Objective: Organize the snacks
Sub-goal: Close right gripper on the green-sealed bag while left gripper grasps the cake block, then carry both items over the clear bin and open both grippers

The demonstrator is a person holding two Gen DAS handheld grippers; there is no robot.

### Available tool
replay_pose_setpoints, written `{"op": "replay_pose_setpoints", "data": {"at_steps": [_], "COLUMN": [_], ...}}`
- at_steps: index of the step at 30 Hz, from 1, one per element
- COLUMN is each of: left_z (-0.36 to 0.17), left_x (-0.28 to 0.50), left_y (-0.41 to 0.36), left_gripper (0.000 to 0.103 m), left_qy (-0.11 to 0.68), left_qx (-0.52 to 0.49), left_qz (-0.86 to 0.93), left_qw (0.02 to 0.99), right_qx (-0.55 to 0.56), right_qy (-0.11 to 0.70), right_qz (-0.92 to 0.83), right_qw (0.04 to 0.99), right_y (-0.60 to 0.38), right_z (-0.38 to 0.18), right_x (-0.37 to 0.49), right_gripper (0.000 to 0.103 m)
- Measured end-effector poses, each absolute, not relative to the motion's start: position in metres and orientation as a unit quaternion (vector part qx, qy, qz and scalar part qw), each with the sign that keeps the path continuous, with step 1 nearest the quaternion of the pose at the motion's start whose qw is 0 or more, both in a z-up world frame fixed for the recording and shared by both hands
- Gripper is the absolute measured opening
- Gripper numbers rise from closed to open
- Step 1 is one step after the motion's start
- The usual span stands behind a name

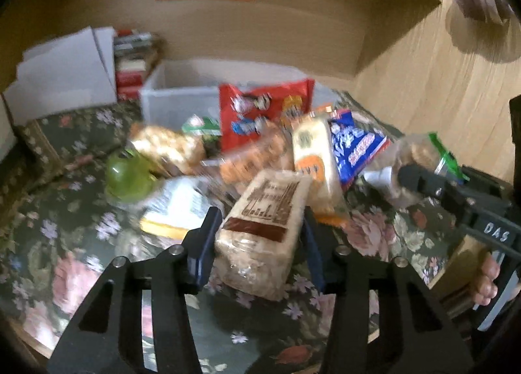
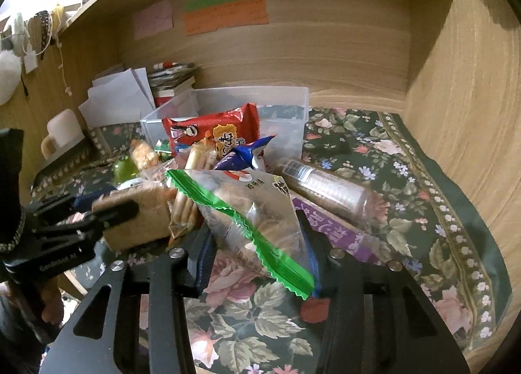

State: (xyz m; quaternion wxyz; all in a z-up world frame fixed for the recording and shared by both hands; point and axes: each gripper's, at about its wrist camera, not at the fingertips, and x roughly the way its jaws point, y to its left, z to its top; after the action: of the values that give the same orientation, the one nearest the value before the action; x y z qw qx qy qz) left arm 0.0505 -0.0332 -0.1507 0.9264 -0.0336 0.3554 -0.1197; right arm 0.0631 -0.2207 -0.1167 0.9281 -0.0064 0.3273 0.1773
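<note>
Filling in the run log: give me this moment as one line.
left hand-held gripper: shut on beige cracker pack | right hand-held gripper: shut on green-edged clear bag | clear bin: behind pile

Tan cracker pack (image 1: 263, 227) clamped lifted, clear green-edged snack bag (image 2: 250, 221) clamped, red bag (image 2: 215, 133) against clear bin (image 2: 293, 107)

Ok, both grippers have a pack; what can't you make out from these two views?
- Clear bin: contents hidden by the red snack bag, both views.
- Biscuit pack print: motion-blurred, left wrist view.
- Purple pack: mostly covered by the green-edged bag, right wrist view.
</note>
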Motion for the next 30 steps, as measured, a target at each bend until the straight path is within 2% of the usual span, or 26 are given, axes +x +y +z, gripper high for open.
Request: {"op": "replay_pose_setpoints", "data": {"at_steps": [4, 5, 6, 8, 21, 30], "left_z": [-0.160, -0.161, -0.160, -0.158, -0.106, -0.059], "left_x": [0.059, 0.061, 0.062, 0.063, 0.058, 0.085], "left_y": [-0.040, -0.041, -0.040, -0.039, -0.011, 0.005], "left_gripper": [0.048, 0.047, 0.037, 0.036, 0.036, 0.035], "left_qy": [0.365, 0.365, 0.363, 0.359, 0.308, 0.256], "left_qx": [-0.033, -0.036, -0.040, -0.041, -0.047, -0.039], "left_qz": [-0.123, -0.125, -0.125, -0.120, -0.098, -0.073], "left_qw": [0.922, 0.922, 0.922, 0.925, 0.945, 0.963], "right_qx": [-0.004, -0.003, -0.003, -0.003, -0.009, -0.024], "right_qy": [0.330, 0.331, 0.332, 0.329, 0.273, 0.231], "right_qz": [0.177, 0.177, 0.177, 0.176, 0.169, 0.170], "right_qw": [0.927, 0.927, 0.927, 0.928, 0.947, 0.958], "right_y": [-0.223, -0.224, -0.225, -0.226, -0.232, -0.221], "right_z": [-0.118, -0.119, -0.119, -0.117, -0.076, -0.042], "right_x": [0.062, 0.062, 0.061, 0.060, 0.072, 0.104], "right_gripper": [0.042, 0.041, 0.041, 0.041, 0.041, 0.041]}}
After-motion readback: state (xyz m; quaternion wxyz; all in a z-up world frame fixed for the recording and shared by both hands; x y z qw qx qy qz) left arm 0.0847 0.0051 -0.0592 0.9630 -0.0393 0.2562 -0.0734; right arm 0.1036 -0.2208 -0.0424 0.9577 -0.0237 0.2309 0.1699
